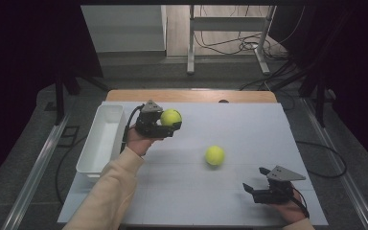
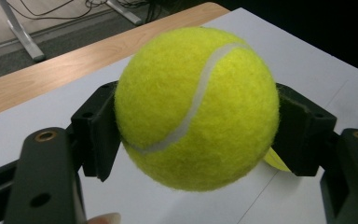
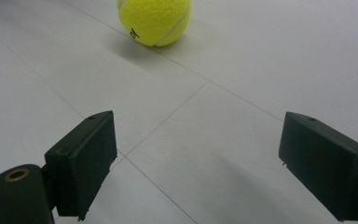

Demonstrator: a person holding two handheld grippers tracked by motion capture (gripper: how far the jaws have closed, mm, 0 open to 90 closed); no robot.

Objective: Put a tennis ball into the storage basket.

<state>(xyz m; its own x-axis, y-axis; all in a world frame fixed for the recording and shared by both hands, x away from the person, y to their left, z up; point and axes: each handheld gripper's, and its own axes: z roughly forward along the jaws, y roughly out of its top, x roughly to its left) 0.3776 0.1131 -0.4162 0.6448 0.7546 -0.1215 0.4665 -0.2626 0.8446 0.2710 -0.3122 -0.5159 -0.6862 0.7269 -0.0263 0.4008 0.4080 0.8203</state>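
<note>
From the high view, the left gripper [image 1: 165,125] is held above the white worktop [image 1: 249,129], just right of a white bin [image 1: 101,139] that sits along the worktop's left edge. Its fingers are clenched on a tennis ball [image 1: 171,117], which is lifted clear of the surface. A second tennis ball [image 1: 214,155] lies on the worktop near the middle, well apart from the held one. The right gripper [image 1: 255,190] rests low at the near right corner, its fingers spread and aimed left toward the loose ball, with bare worktop between them.

In the left gripper view, the held tennis ball [image 2: 196,108] sits squarely between the two black fingers [image 2: 95,135], both pads pressing its sides, its white seam curving across the front. A sliver of the other ball's yellow shows behind the right-hand finger. The wooden edge of the table runs behind.

In the right gripper view, the fingers [image 3: 81,161] stand wide apart and released, with nothing between them. The second tennis ball [image 3: 154,19] lies ahead on the worktop [image 3: 242,70], at the top of the view and left of centre, apart from both fingers.
</note>
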